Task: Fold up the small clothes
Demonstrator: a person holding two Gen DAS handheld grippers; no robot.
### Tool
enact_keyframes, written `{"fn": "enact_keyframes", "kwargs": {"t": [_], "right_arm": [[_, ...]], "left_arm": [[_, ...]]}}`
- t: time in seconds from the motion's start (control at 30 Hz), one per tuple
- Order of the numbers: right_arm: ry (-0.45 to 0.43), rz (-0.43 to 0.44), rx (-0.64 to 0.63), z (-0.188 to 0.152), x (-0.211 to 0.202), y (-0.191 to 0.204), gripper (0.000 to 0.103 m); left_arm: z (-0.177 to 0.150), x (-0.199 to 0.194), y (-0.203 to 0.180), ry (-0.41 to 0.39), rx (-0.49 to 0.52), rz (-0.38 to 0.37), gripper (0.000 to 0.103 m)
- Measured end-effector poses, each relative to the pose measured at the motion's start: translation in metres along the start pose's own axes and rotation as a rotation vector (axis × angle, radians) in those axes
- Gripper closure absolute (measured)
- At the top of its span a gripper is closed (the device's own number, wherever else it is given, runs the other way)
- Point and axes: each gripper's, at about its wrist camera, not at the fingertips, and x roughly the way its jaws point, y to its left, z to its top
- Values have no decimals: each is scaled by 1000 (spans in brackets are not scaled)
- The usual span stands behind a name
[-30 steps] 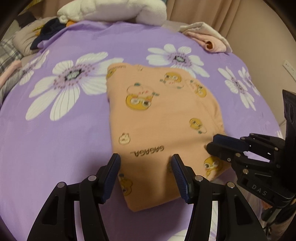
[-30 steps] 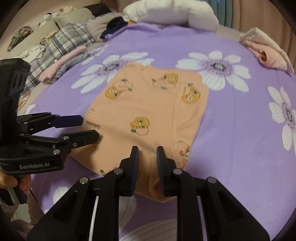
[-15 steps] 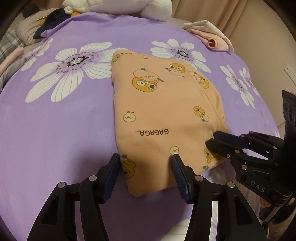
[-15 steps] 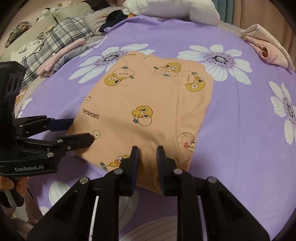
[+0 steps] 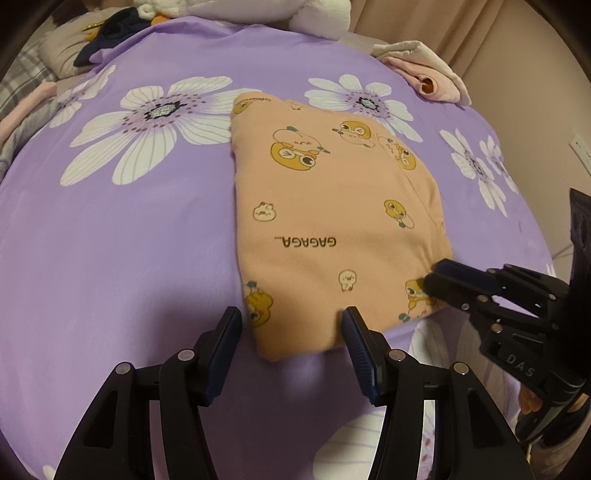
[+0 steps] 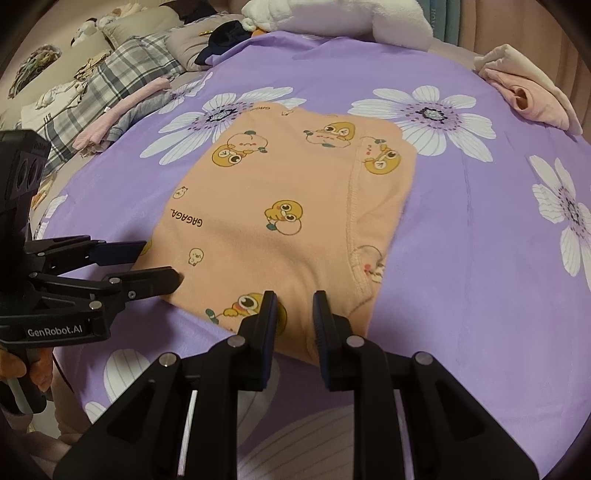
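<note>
A folded orange garment, printed with cartoon ducks and "GAGAGA", lies flat on the purple flowered sheet. My left gripper stands open, its fingers astride the garment's near left corner, with neither pad pressing the cloth. My right gripper hovers at the near right edge. Its jaws stand a narrow gap apart, and flat fabric shows between them, unpinched.
Folded pink and cream clothes lie at the far right of the bed. A white plush bundle and a dark garment sit at the back. Plaid and pink clothes are piled along the left side.
Both grippers have drawn back toward the garment's near edge, so less cloth lies under the fingertips. The garment now looks flatter. Neither gripper's jaws have changed width.
</note>
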Motion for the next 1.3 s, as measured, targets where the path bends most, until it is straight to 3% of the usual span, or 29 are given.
{"fn": "enact_keyframes", "kwargs": {"t": [0.17, 0.27, 0.37, 0.5, 0.7, 0.73, 0.8, 1.0, 1.3], "right_arm": [[-23, -33, 2, -2, -15, -1, 82], [-37, -47, 12, -3, -24, -2, 73], [-50, -55, 18, -3, -32, -3, 68], [-64, -68, 33, -3, -41, -2, 51], [-84, -82, 56, -1, -52, -4, 38], [-88, -82, 57, 0, -53, -5, 38], [-92, -81, 61, 0, -56, -5, 37], [-87, -92, 74, 2, -56, -7, 36], [-89, -101, 90, 4, -58, -10, 24]], "left_arm": [[-3, -12, -3, -6, 7, 39, 47], [-3, -20, -5, -23, 7, 48, 33], [-1, -28, -7, -37, 2, 46, 32], [3, -34, -9, -47, -9, 52, 32], [5, -40, -9, -60, -39, 79, 30], [6, -41, -9, -61, -43, 84, 20], [7, -42, -8, -69, -55, 82, 12], [9, -44, -6, -73, -78, 94, 10], [10, -42, -4, -57, -81, 158, 9]]}}
